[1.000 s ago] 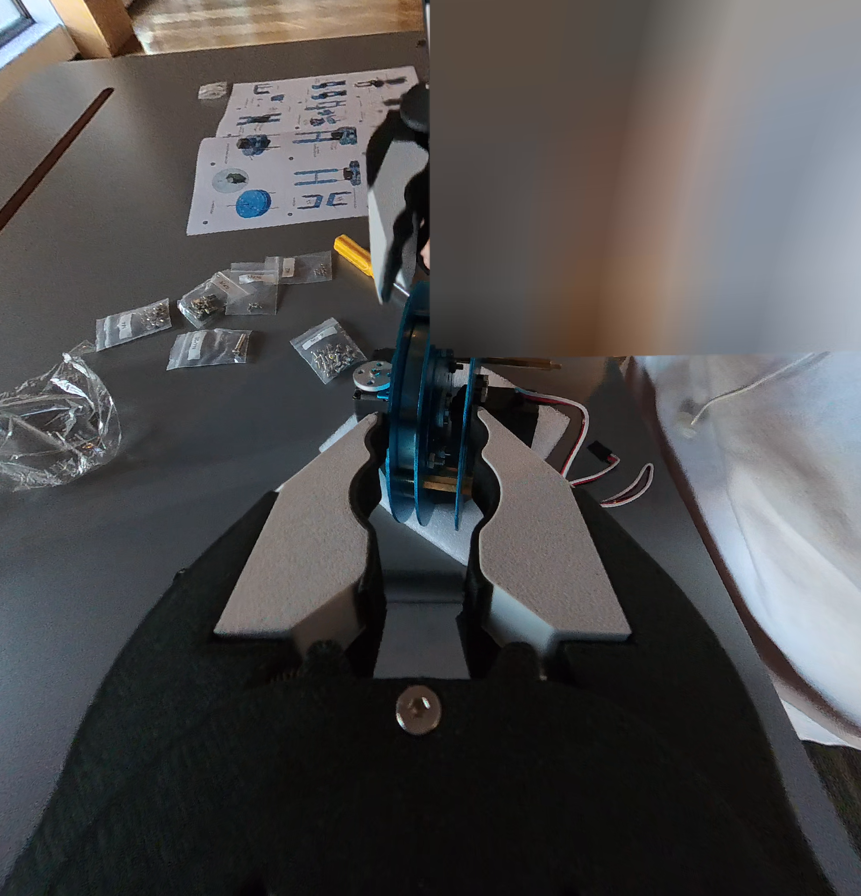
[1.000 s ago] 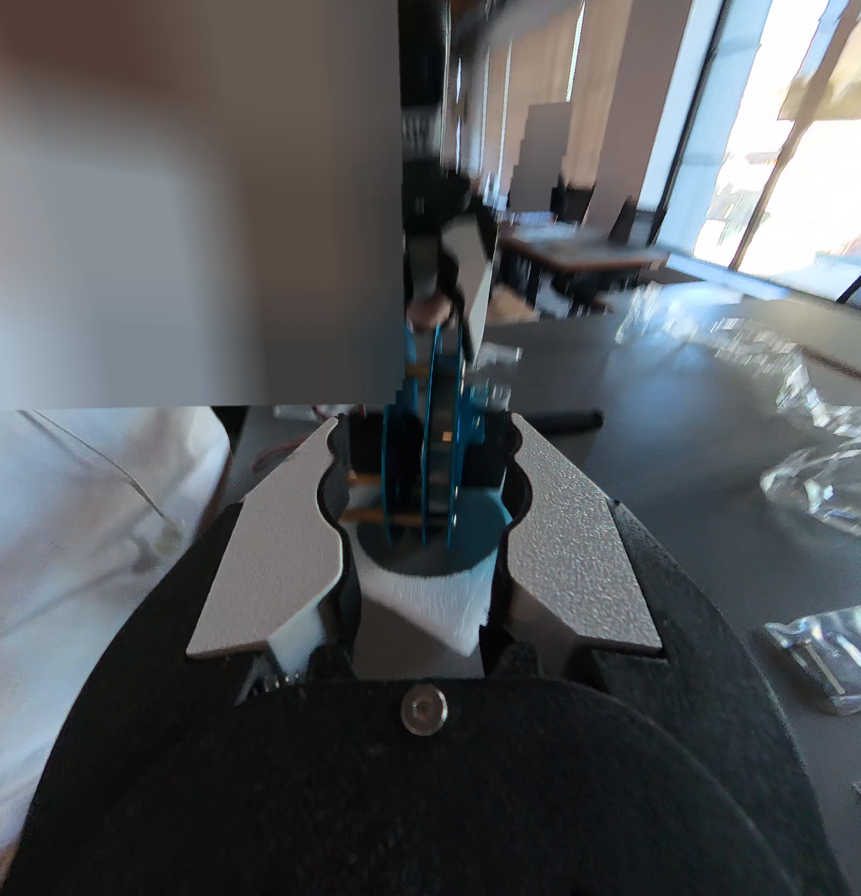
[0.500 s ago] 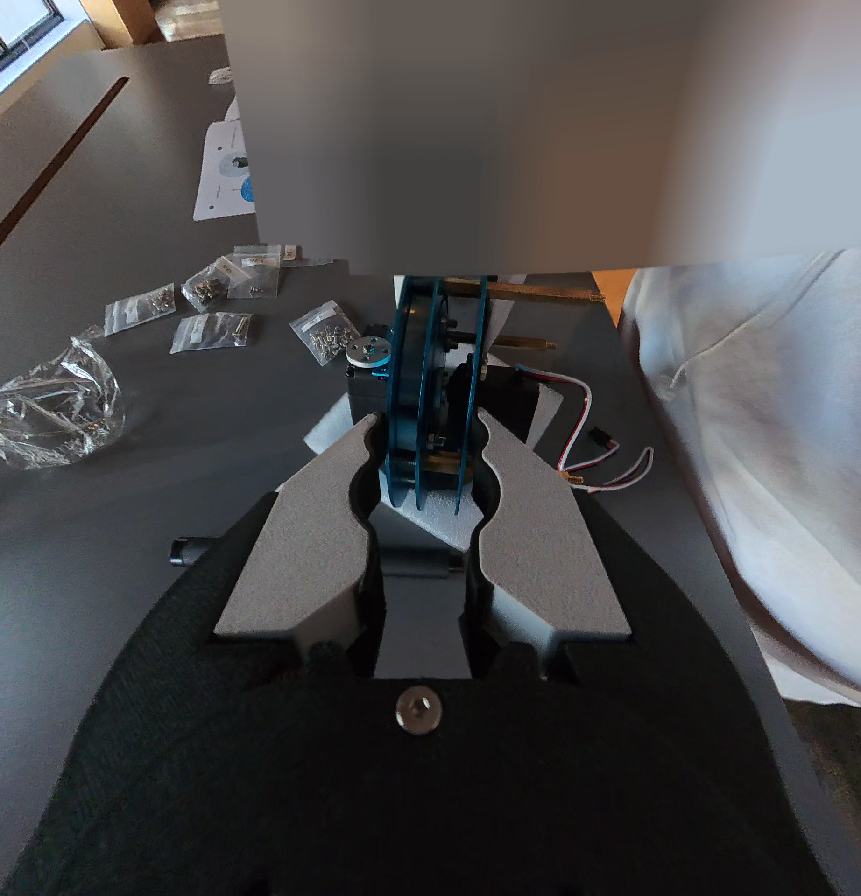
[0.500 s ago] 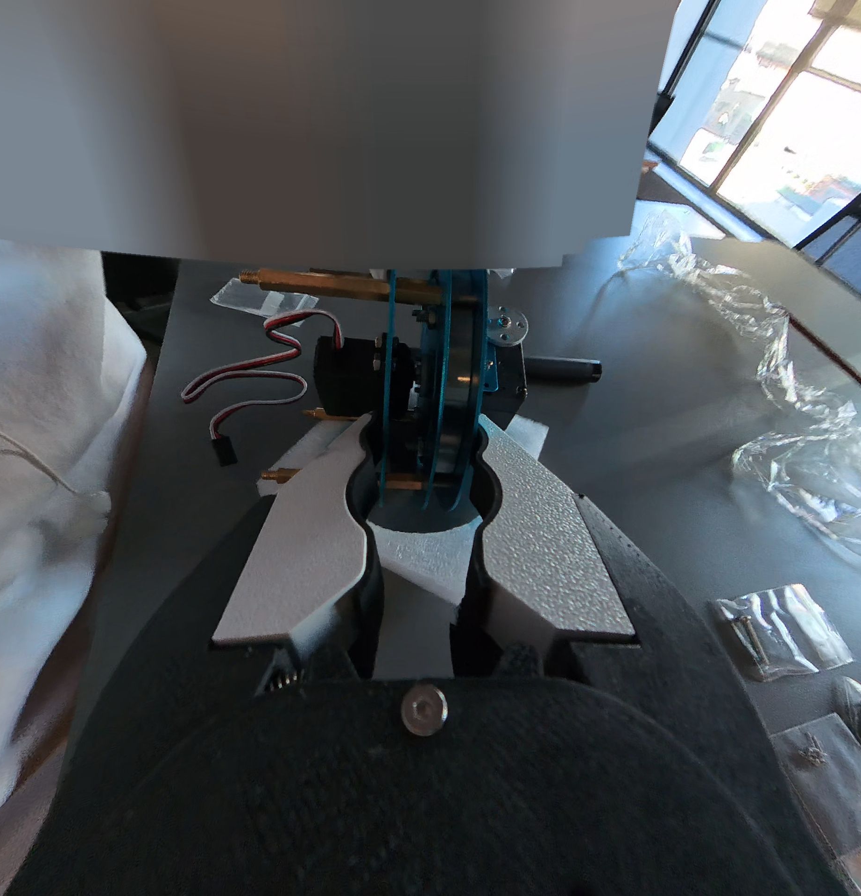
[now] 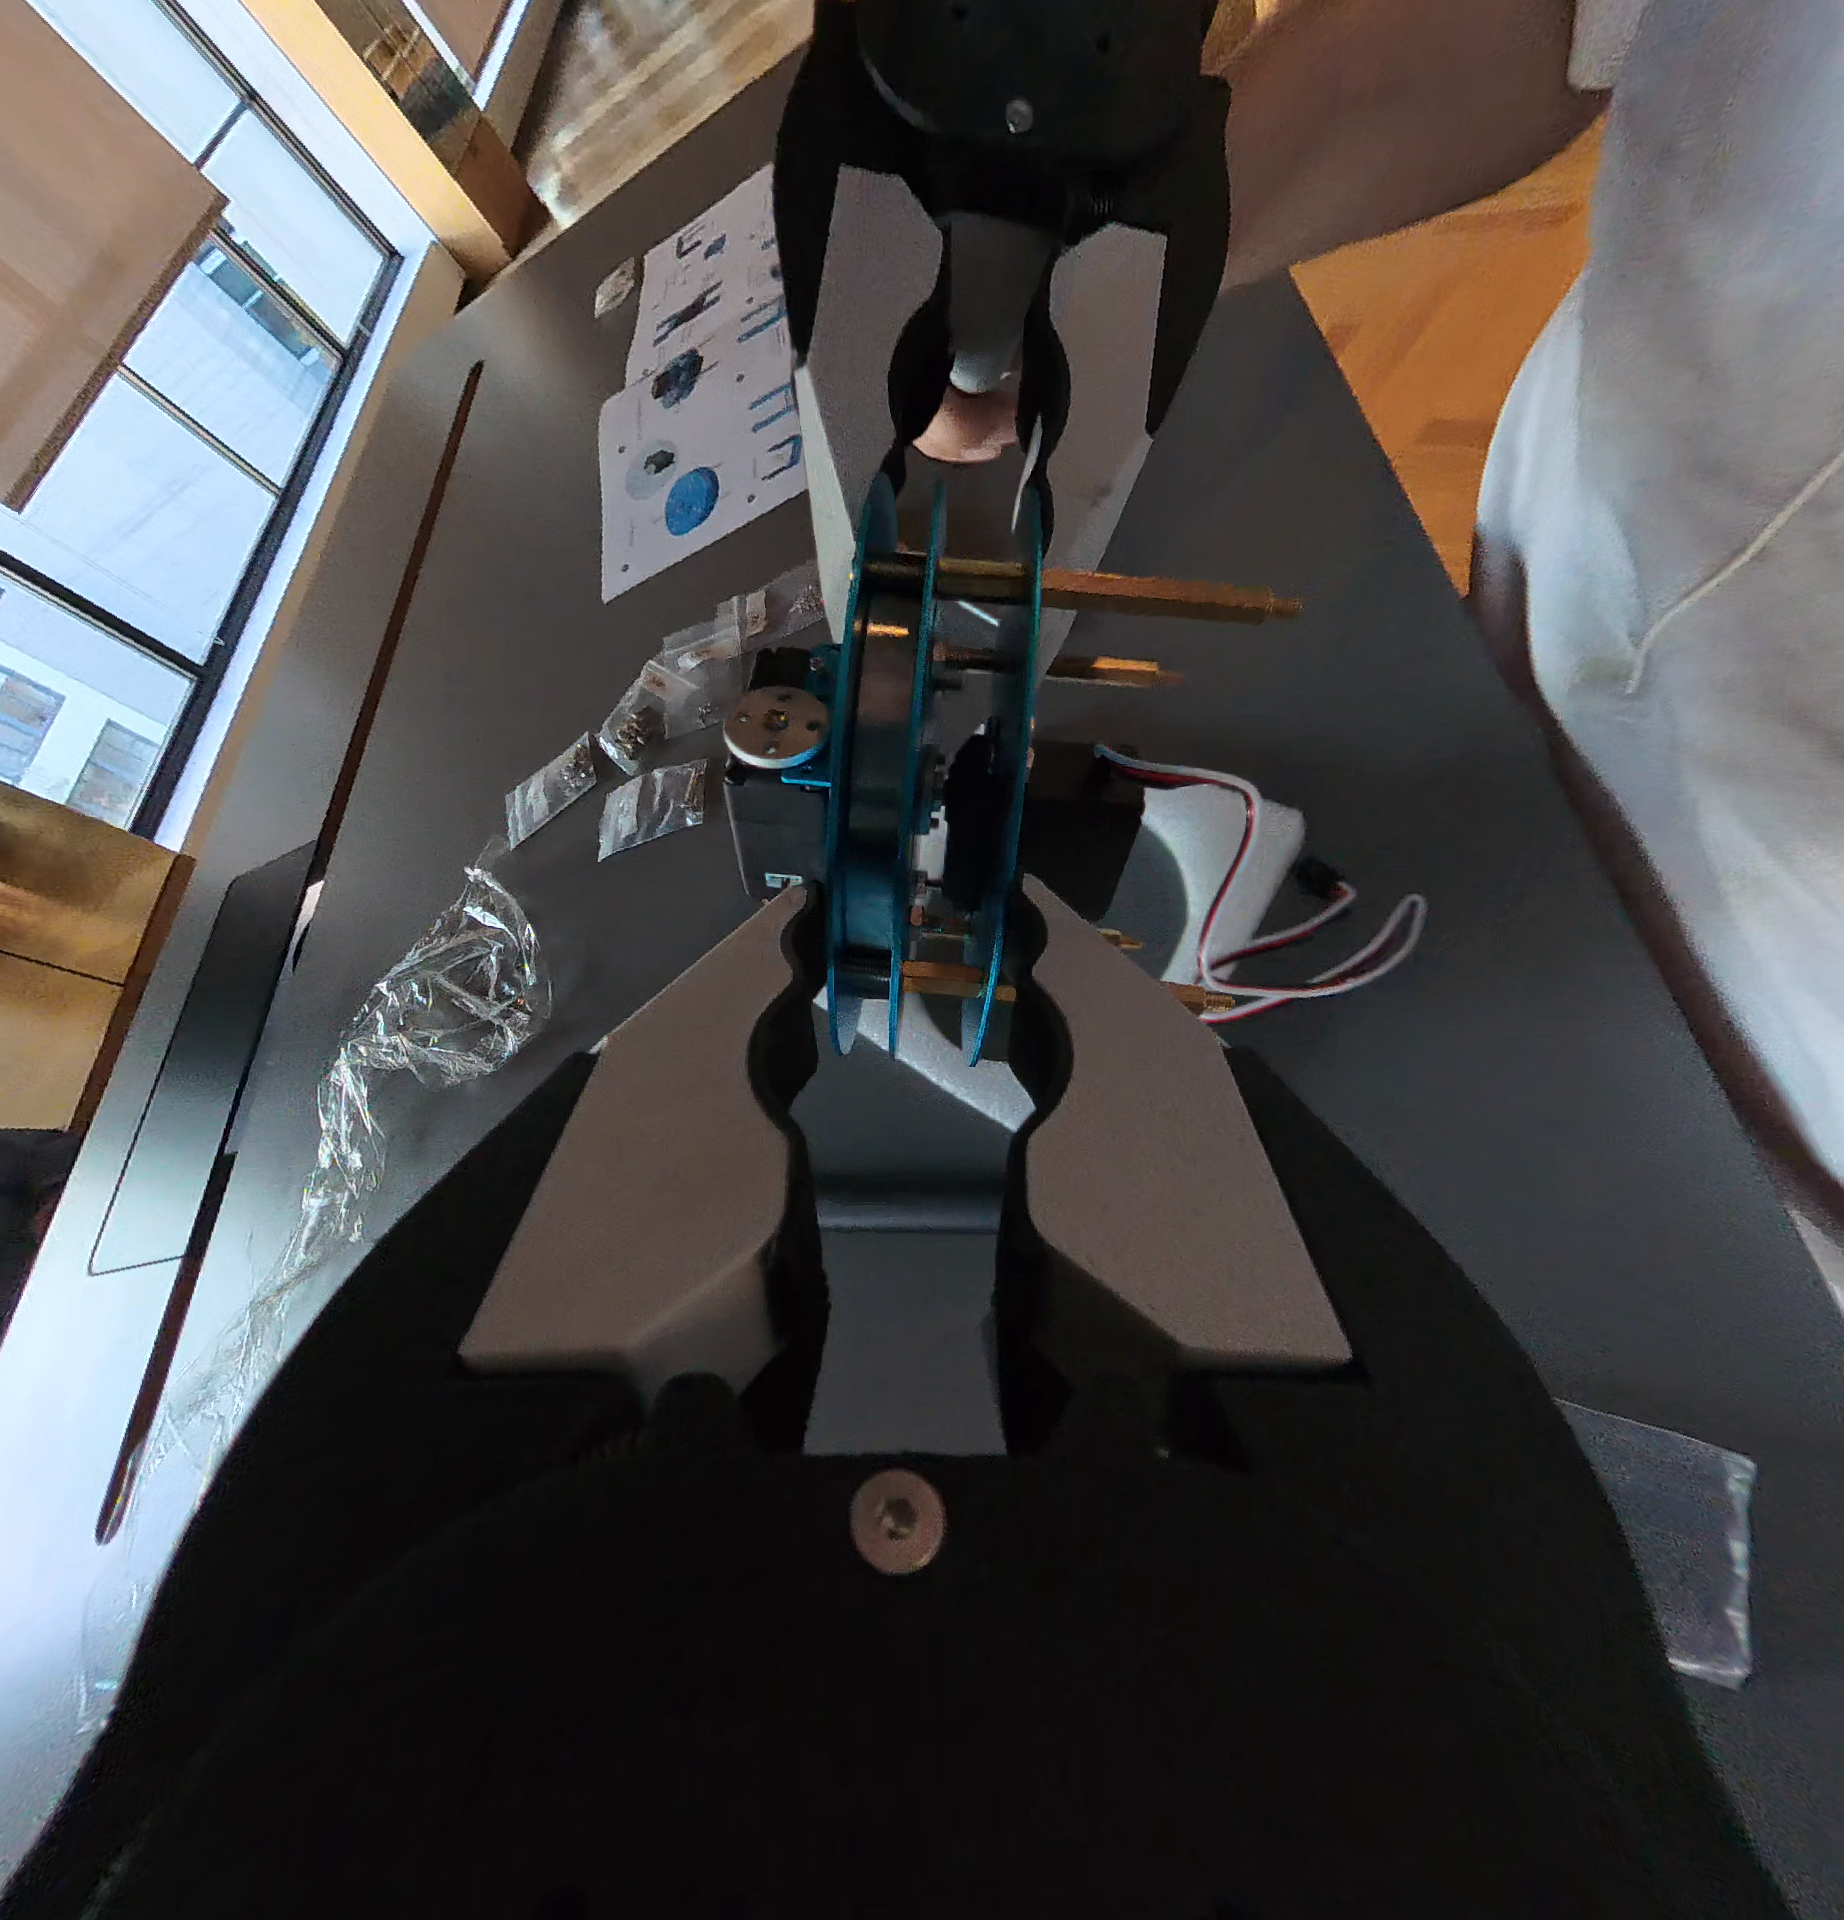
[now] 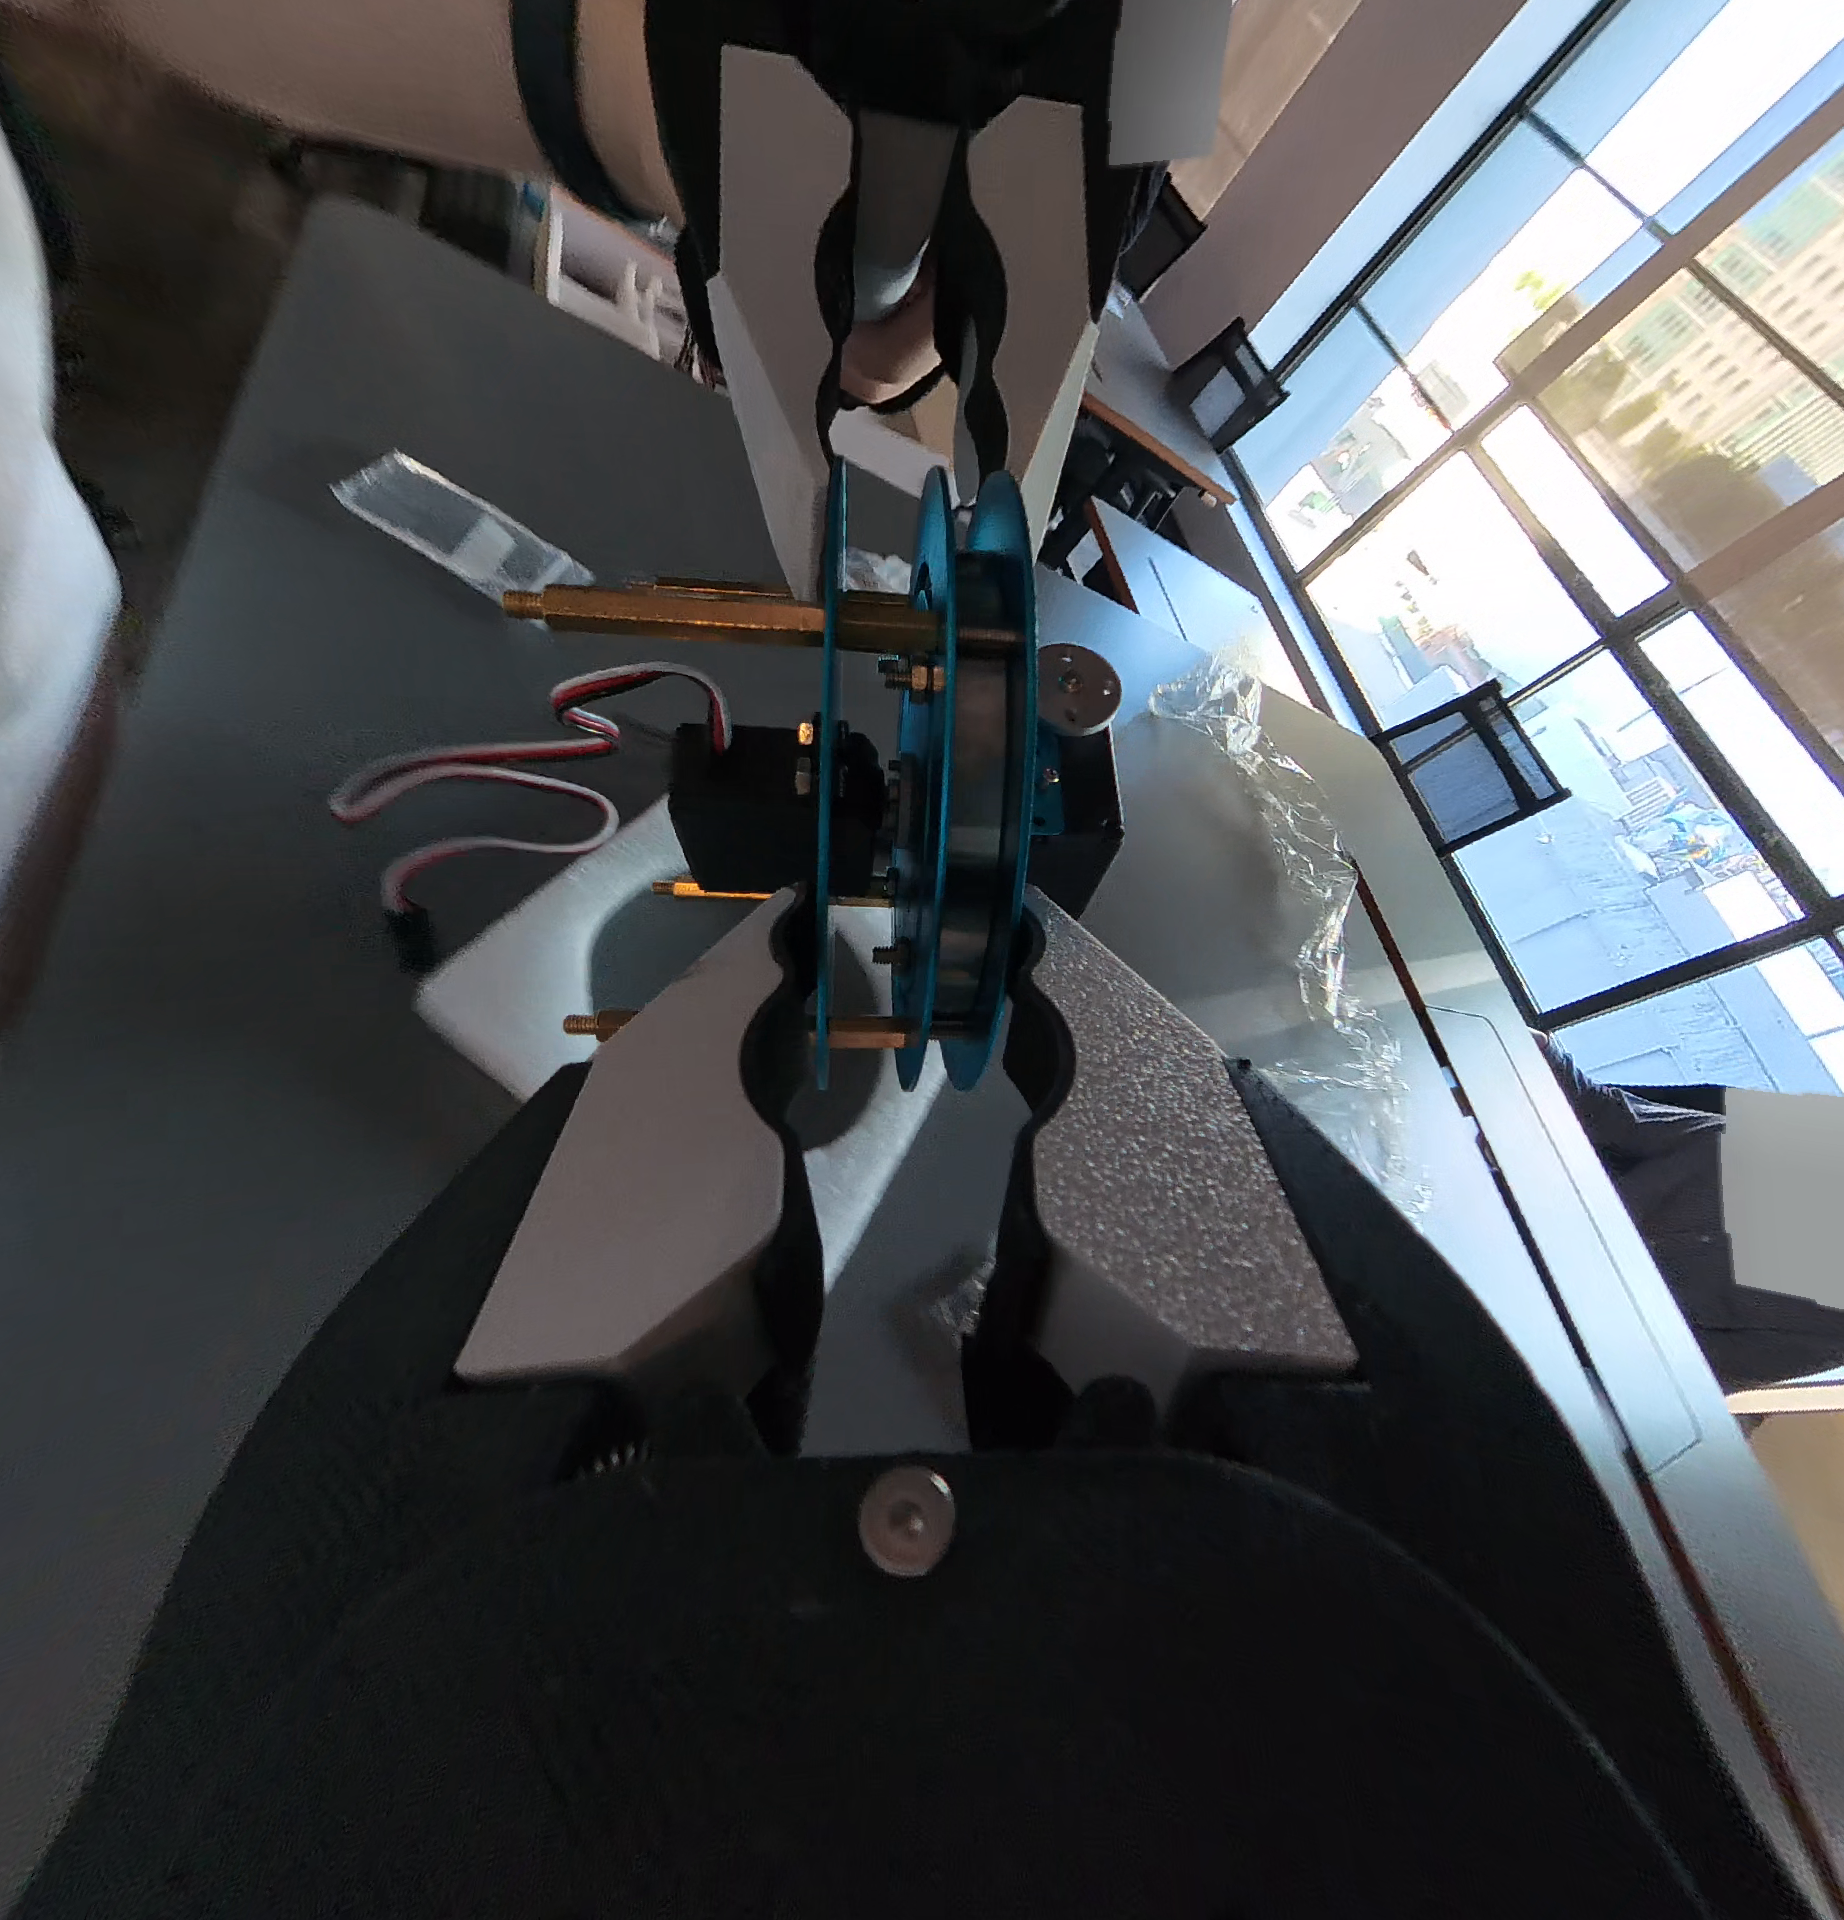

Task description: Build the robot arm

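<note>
Your left hand-held gripper (image 5: 913,925) and right hand-held gripper (image 6: 907,925) both clamp the blue disc assembly (image 5: 928,769) from opposite ends, above the table (image 5: 1417,1091).

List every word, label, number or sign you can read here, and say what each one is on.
Printed sheets: diagrams with fine print, too small to read.
Screw bags: pale label strips, too small and blurred to read.
Blue disc assembly, clamped by the left claw and the right claw: no writing visible.
Nothing here is legible.
</note>
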